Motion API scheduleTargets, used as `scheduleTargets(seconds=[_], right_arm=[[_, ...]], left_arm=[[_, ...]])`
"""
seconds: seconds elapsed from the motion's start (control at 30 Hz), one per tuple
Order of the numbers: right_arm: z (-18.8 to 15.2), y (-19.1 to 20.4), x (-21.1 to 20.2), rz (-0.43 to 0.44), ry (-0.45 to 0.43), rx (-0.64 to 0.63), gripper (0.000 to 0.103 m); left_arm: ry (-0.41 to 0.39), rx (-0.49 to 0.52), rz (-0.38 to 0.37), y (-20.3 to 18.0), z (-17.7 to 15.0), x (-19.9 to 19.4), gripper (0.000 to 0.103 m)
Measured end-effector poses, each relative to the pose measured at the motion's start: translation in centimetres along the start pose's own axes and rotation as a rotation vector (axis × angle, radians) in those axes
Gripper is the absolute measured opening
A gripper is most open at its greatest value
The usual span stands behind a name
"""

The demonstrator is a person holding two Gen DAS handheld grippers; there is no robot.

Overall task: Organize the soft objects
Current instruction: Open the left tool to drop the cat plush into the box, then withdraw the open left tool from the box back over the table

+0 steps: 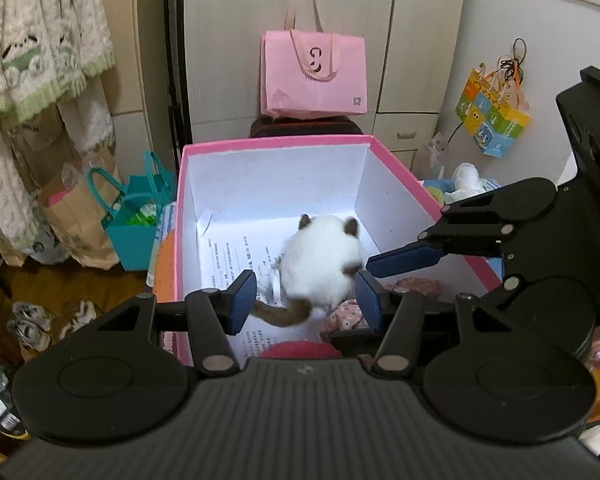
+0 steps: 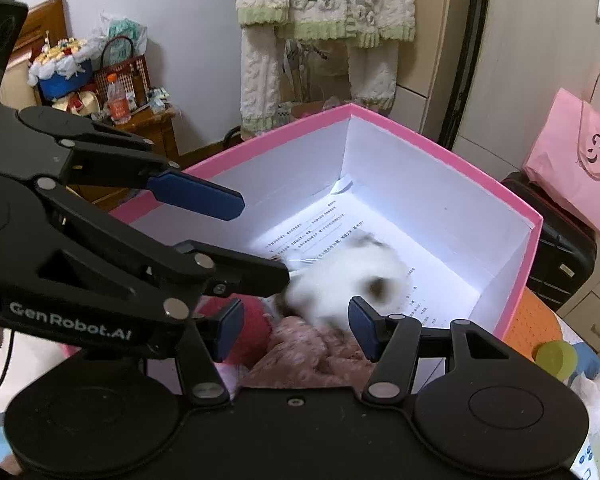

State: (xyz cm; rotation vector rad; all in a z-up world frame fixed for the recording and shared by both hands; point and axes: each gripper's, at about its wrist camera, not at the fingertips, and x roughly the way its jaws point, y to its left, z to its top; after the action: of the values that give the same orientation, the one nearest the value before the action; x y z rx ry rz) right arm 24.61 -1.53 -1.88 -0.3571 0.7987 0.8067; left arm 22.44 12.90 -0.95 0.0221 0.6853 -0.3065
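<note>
A white plush cat (image 1: 320, 260) with brown ears and a brown tail lies inside the pink box (image 1: 276, 145), on printed paper. It shows blurred in the right wrist view (image 2: 348, 280). My left gripper (image 1: 306, 300) is open, its pads either side of the cat's rear and not touching it. My right gripper (image 2: 296, 326) is open over the box's near corner, above a pink floral cloth (image 2: 312, 352) and a red soft thing (image 2: 244, 328). The right gripper's fingers (image 1: 404, 258) reach in from the right in the left wrist view. The left gripper's fingers (image 2: 196, 196) show at left in the right wrist view.
A pink tote bag (image 1: 314, 76) hangs on the wardrobe behind the box. A teal bag (image 1: 134, 220) and a paper bag stand on the floor at left. A fleece garment (image 2: 324, 20) hangs on the wall. A black suitcase (image 2: 560, 260) stands beside the box.
</note>
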Motion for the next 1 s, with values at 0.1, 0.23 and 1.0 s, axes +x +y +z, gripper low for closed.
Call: scheduleTargets(seconds=[0.1,0.23,1.0], right_arm=[[-0.3,0.4,-1.0,-0.007,-0.018,-0.006,0.063],[-0.7,0.8,-2.7,-0.020,-0.042,-0.006,0.063],[-4.9,3.9,-15.3,-0.114,-0.184,-0.061,0.063]], left_arm=[[-0.009,0.016,0.002,-0.4,0.1,-1.3,0.054],[0.007,0.040,0.007,-1.0,0.1,-3.0,0.055],[0.008,0.101,-0.064,-6.1,-0.8,-12.0,0.064]])
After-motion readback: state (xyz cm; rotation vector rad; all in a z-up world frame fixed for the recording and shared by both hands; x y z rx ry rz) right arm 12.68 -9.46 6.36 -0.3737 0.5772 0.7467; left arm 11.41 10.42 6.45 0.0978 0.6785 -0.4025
